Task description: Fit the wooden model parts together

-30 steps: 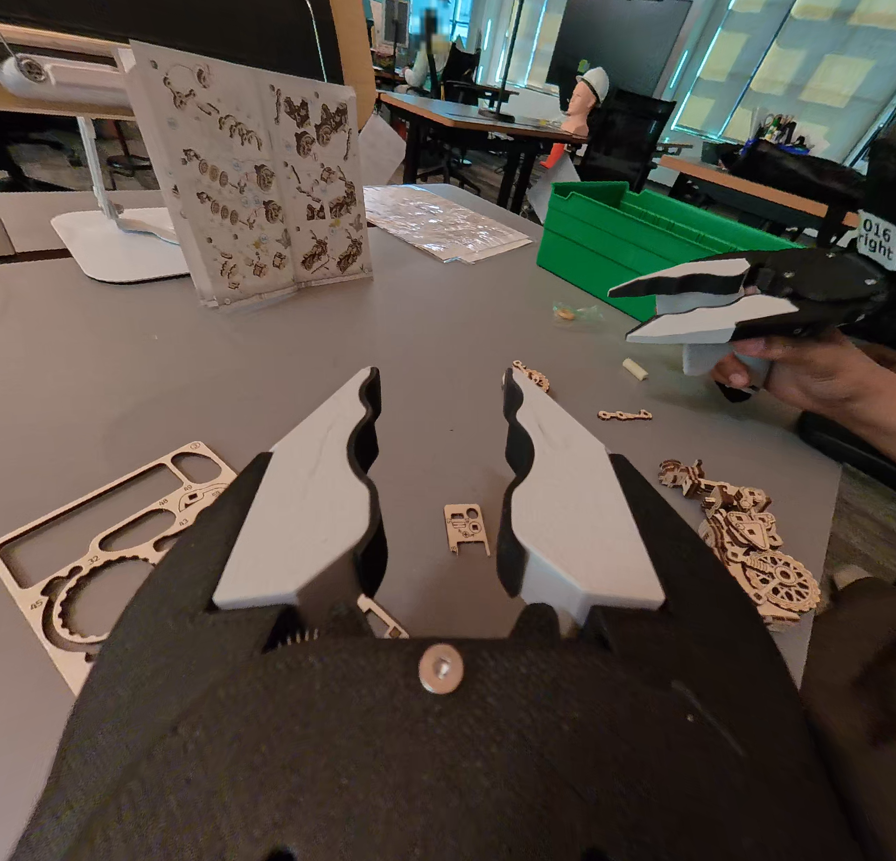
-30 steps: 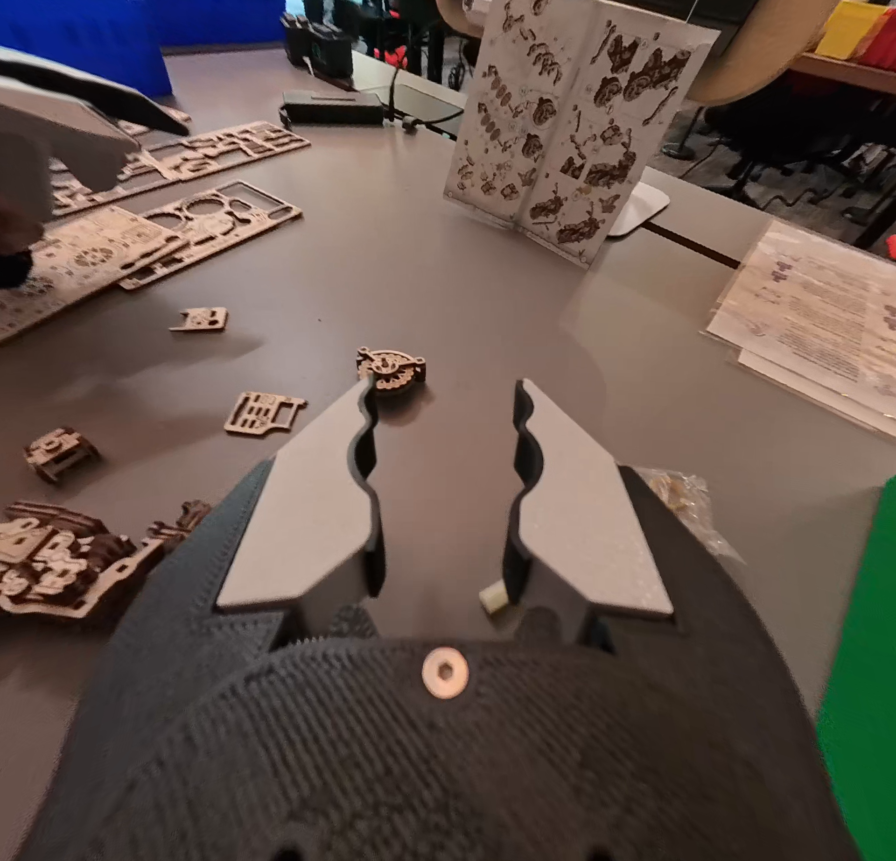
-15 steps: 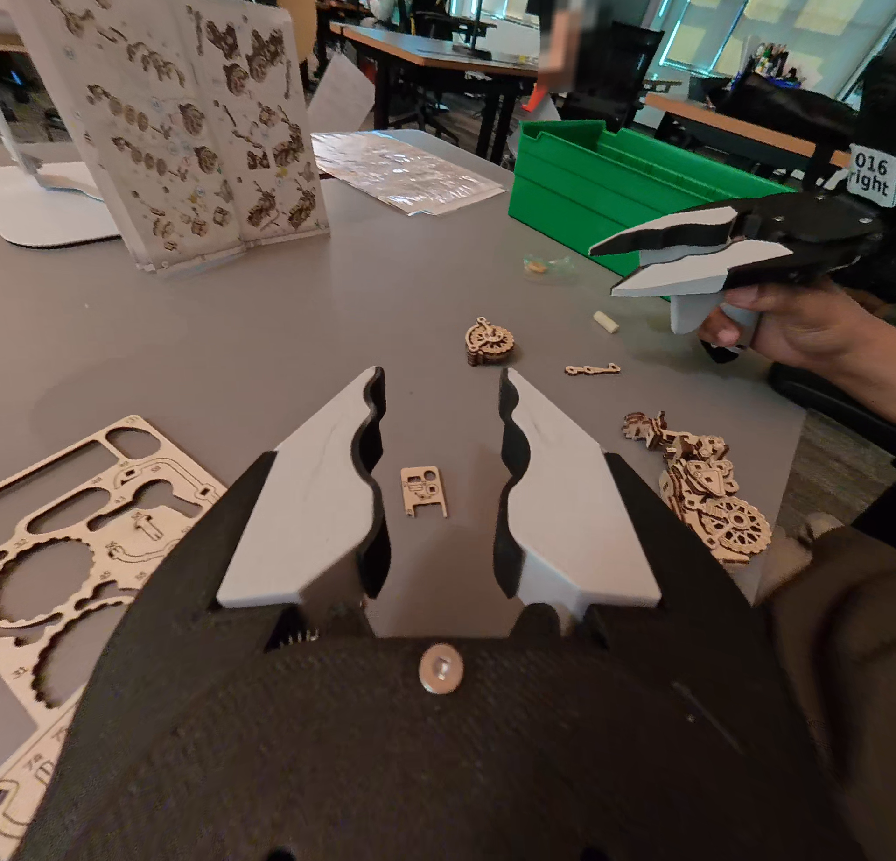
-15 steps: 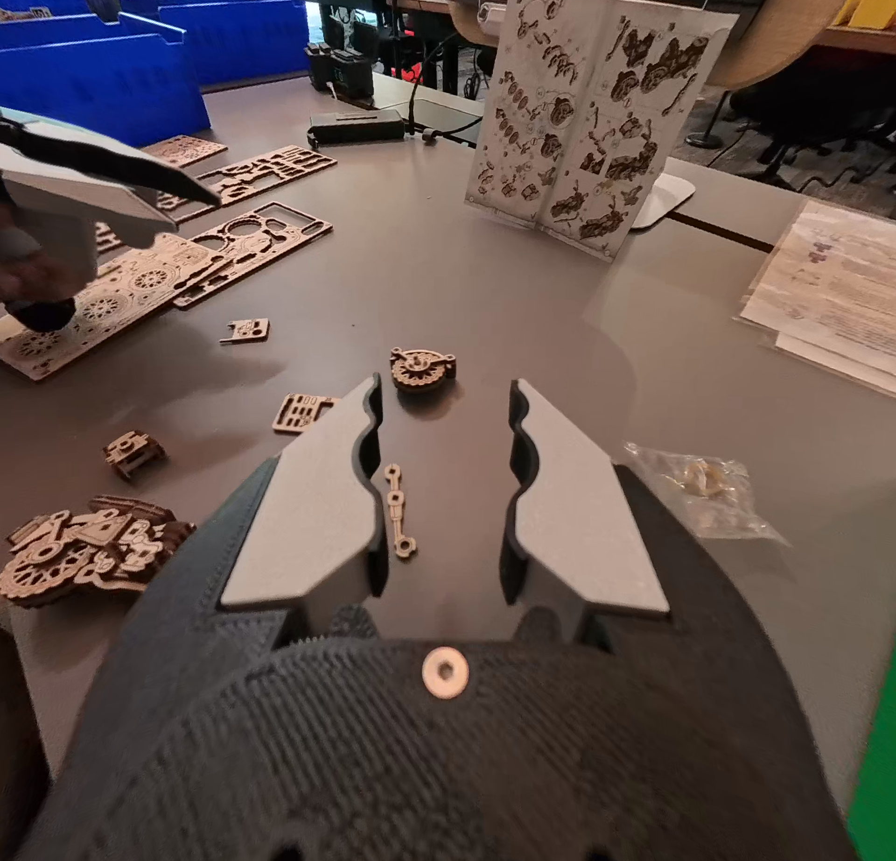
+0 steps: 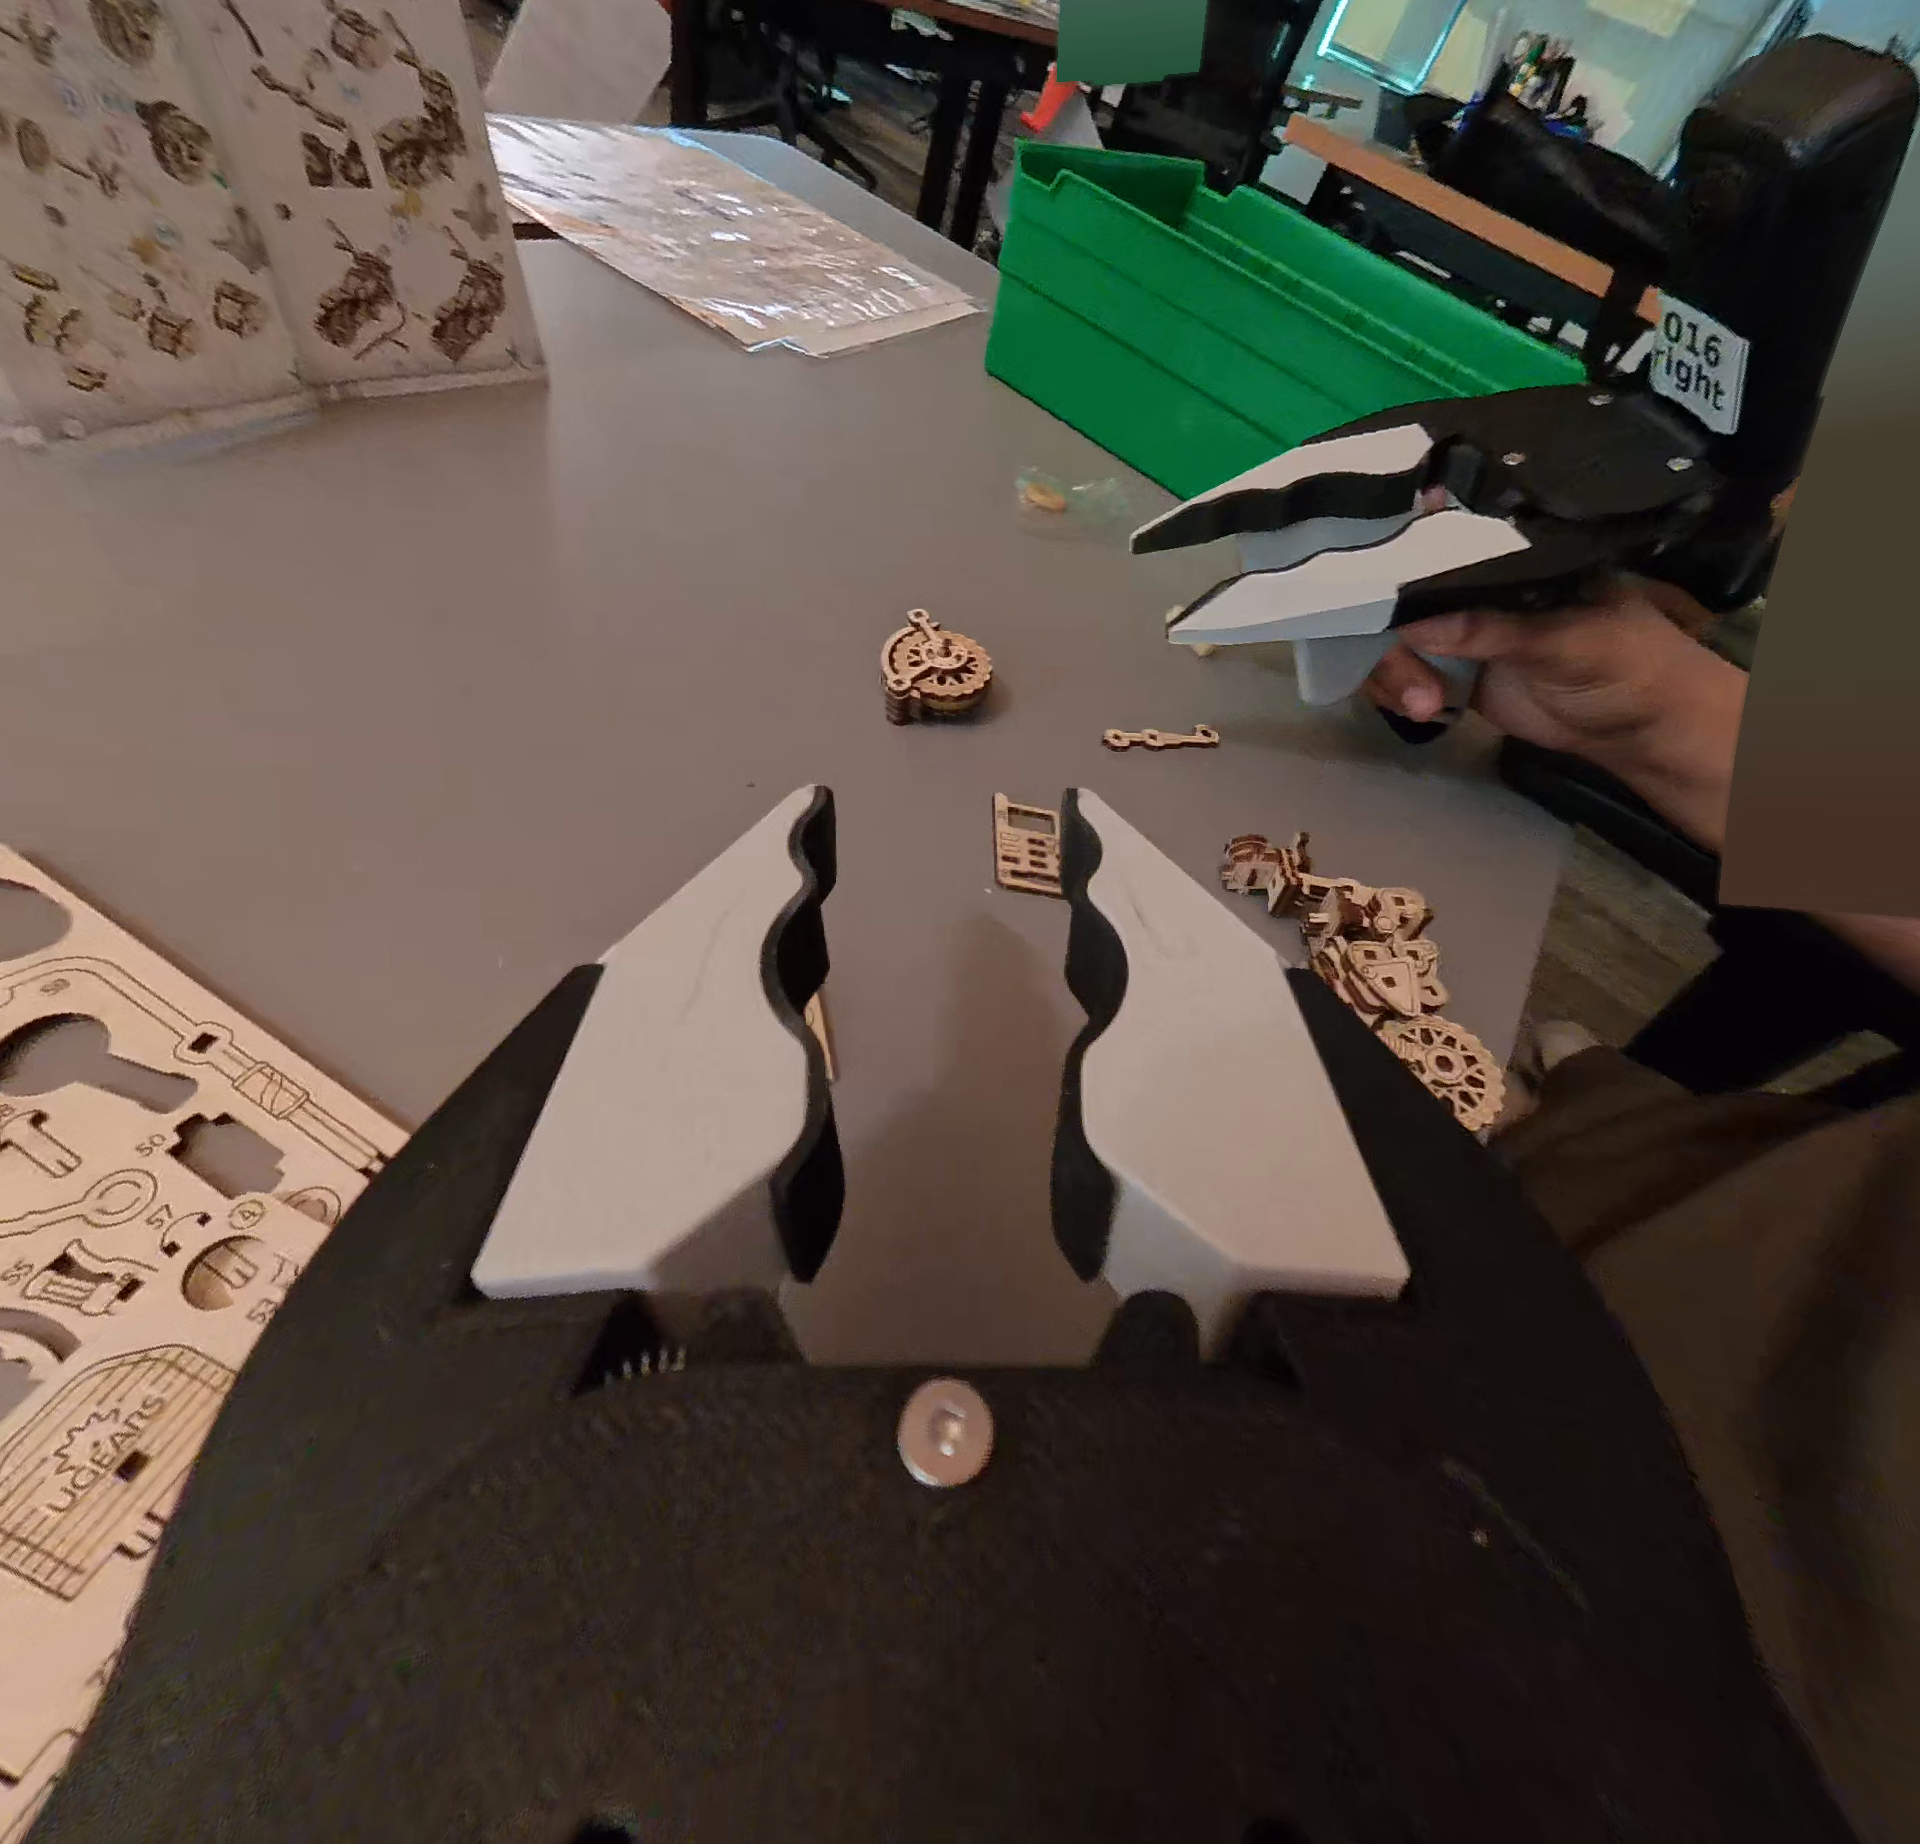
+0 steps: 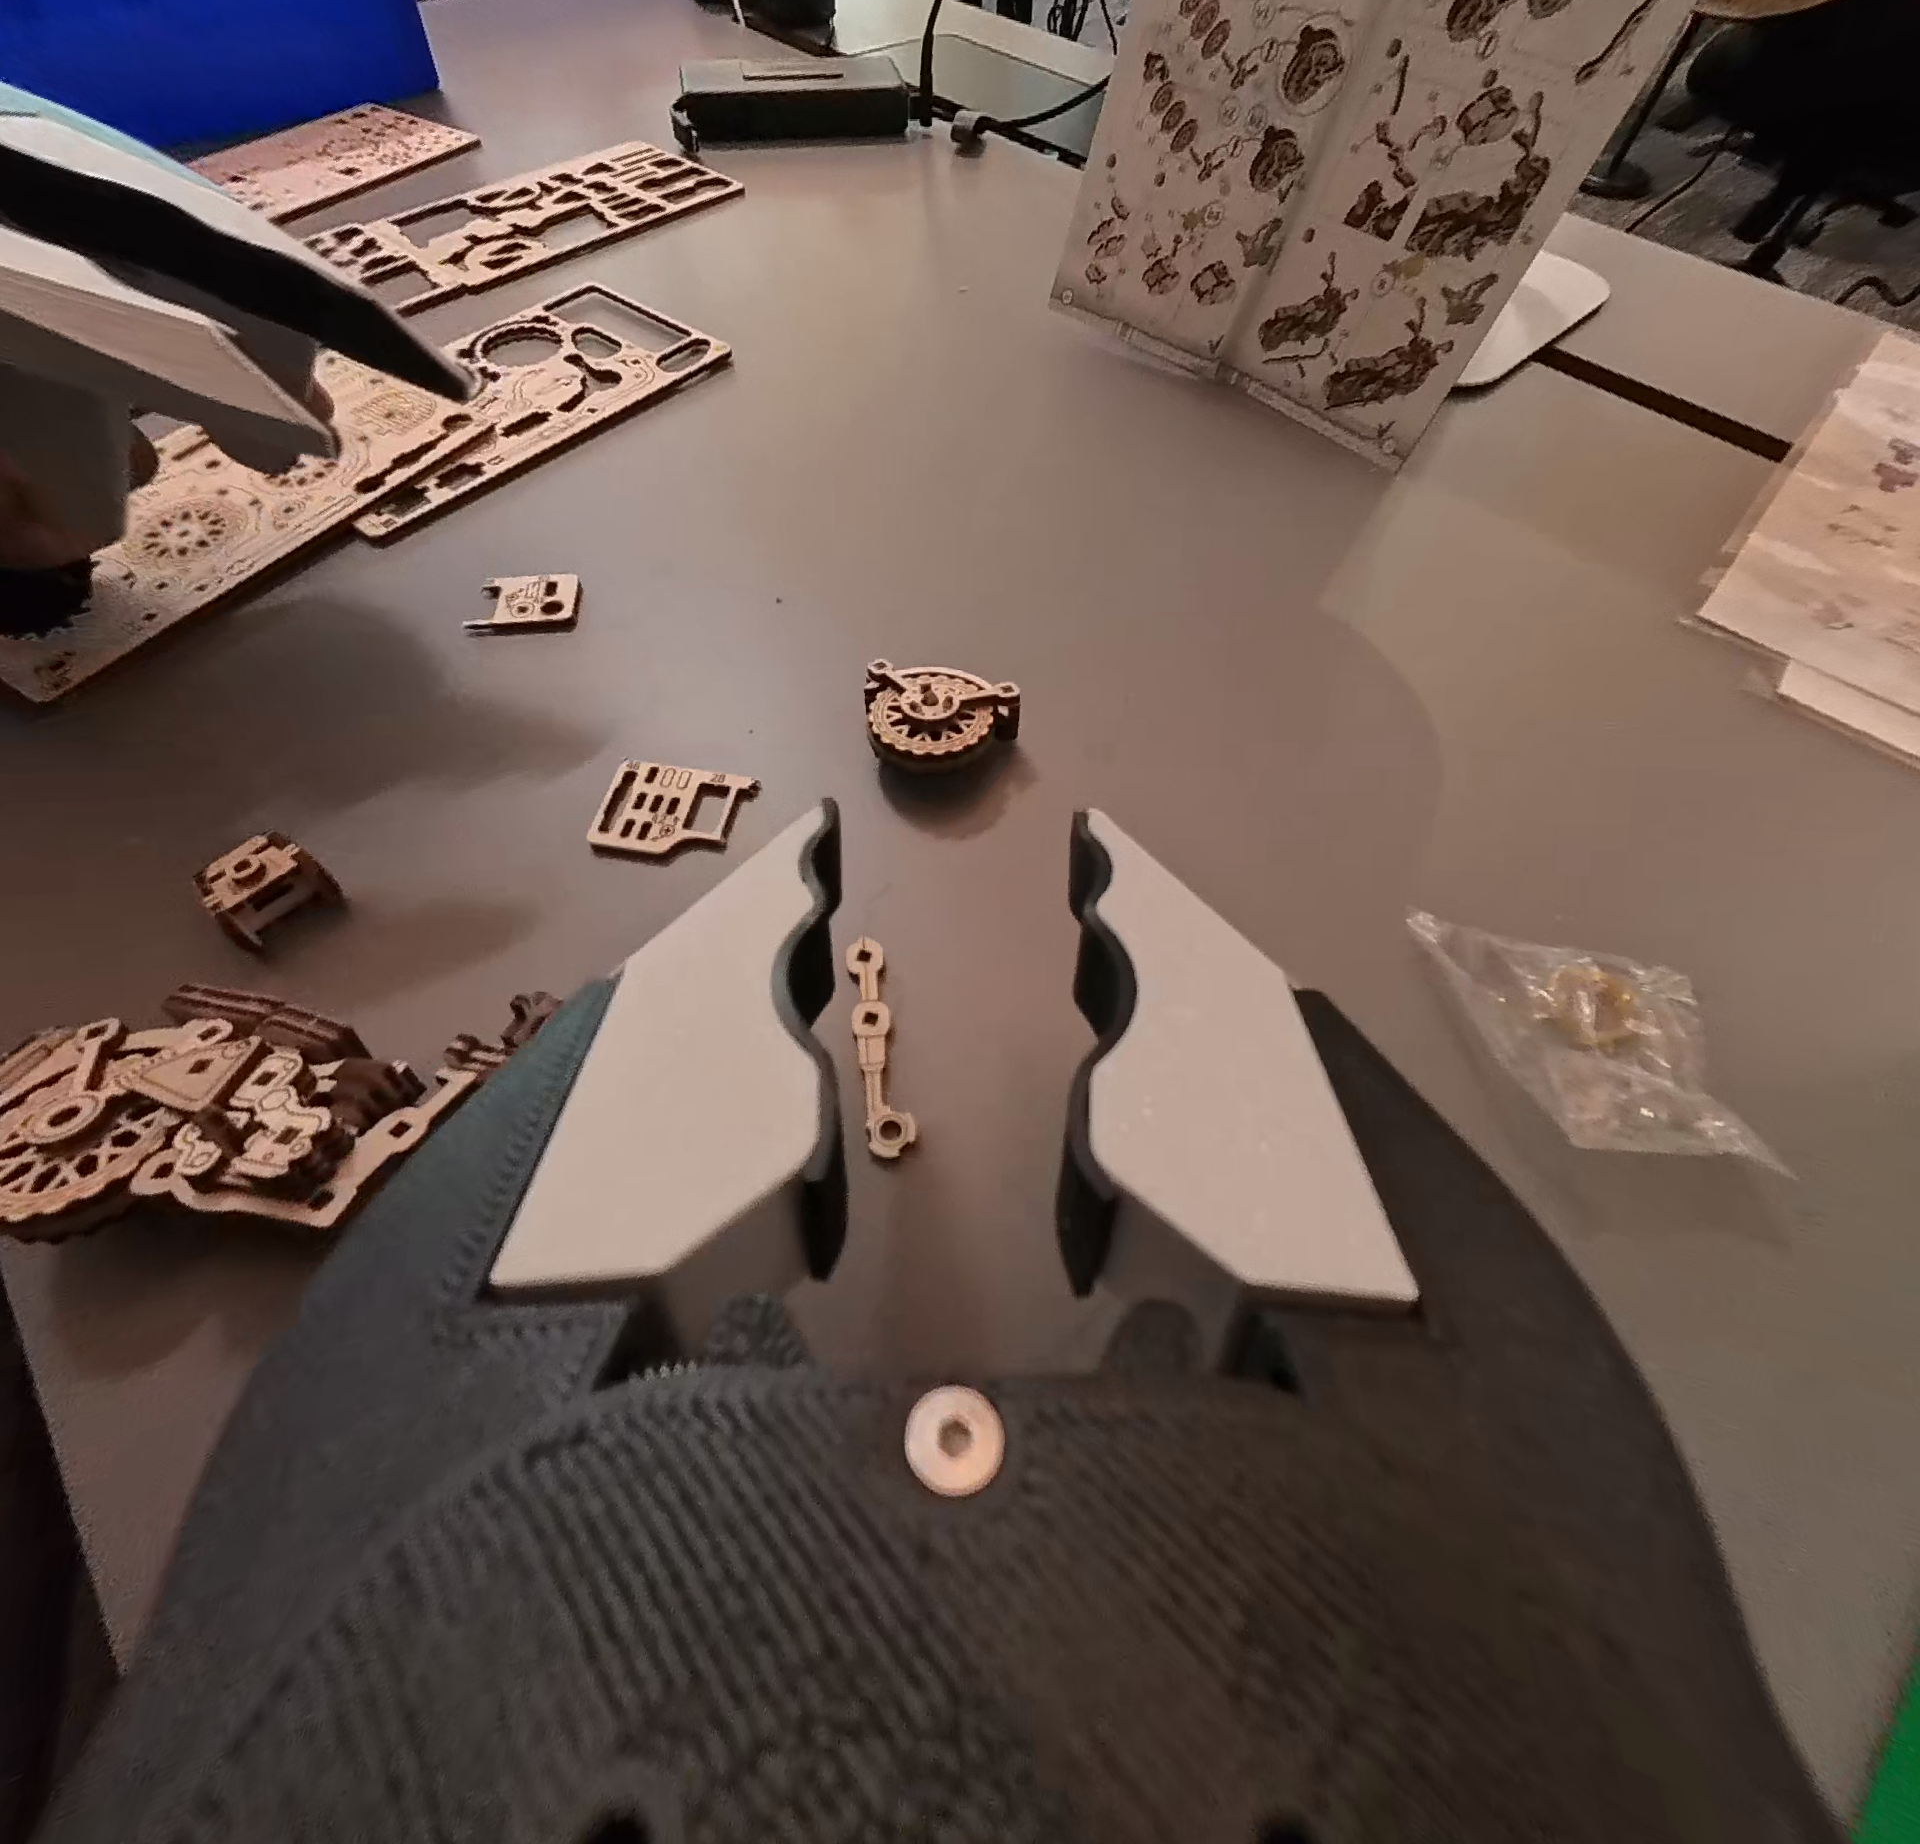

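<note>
At lower centre of the right wrist view, the open right gripper [image 6: 951,838] now frames a link rod [image 6: 878,1046] on the grey table [image 6: 1195,568]; beyond, gear wheel [image 6: 940,711], instruction sheet [image 6: 1340,153]. Left gripper [image 5: 945,818] open, advanced toward the slotted plate [image 5: 1023,844].

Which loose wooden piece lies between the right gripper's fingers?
The thin connecting rod, flat on the table between the open right gripper. The gear wheel assembly and slotted flat plate lie beyond its fingertips.
</note>
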### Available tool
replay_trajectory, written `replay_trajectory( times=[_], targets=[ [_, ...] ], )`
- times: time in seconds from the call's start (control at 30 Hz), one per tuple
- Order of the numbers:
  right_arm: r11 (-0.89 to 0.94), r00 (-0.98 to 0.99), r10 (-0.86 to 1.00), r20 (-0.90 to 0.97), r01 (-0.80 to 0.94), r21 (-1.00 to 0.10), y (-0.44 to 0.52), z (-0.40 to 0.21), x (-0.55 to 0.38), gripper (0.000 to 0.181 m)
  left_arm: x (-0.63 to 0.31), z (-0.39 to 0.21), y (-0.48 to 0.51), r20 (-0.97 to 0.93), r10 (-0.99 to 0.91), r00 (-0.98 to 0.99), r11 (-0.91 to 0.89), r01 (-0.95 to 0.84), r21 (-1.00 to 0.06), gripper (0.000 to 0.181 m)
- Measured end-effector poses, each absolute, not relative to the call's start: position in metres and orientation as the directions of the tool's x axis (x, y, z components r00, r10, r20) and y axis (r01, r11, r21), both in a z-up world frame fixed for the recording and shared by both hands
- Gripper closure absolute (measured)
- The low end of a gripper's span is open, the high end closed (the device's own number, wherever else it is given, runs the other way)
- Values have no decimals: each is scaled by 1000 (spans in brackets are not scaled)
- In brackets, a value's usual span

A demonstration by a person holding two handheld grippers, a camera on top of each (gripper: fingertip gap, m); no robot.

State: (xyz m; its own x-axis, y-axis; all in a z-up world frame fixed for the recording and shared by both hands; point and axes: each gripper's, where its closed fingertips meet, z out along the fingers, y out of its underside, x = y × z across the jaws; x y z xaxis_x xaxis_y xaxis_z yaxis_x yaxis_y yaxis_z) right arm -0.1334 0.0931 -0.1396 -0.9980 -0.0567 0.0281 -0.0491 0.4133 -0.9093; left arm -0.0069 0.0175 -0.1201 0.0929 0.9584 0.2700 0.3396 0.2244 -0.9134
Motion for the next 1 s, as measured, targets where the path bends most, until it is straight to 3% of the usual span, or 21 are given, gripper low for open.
replay_trajectory(
  times=[0.5, 0.6, 0.7, 0.87, 1.0],
  targets=[
    [489, -998, -48, -51, 21, -872, 82, -157, -134, 149, -15, -127, 14, 300, 950, 90, 250, 363, -898, 141],
    [484, -1000, -1, -8, 6, -875, 72, -153, -149, 149, -23, -119, 27, 480, 866, 143, 393, 400, -828, 157],
    [493, -996, 70, 49, -8, -870, 56, -140, -170, 150, -47, -107, 38, 636, 754, 163, 521, 441, -731, 156],
    [408, -984, 177, 28, 47, -912, 16, -104, -208, 157, -109, -109, -1, 469, 882, 54, 397, 451, -799, 159],
    [443, -966, 233, -108, 204, -873, -6, -131, -228, 158, -136, -149, -48, 331, 932, -149, 355, 566, -744, 167]
  ],
)
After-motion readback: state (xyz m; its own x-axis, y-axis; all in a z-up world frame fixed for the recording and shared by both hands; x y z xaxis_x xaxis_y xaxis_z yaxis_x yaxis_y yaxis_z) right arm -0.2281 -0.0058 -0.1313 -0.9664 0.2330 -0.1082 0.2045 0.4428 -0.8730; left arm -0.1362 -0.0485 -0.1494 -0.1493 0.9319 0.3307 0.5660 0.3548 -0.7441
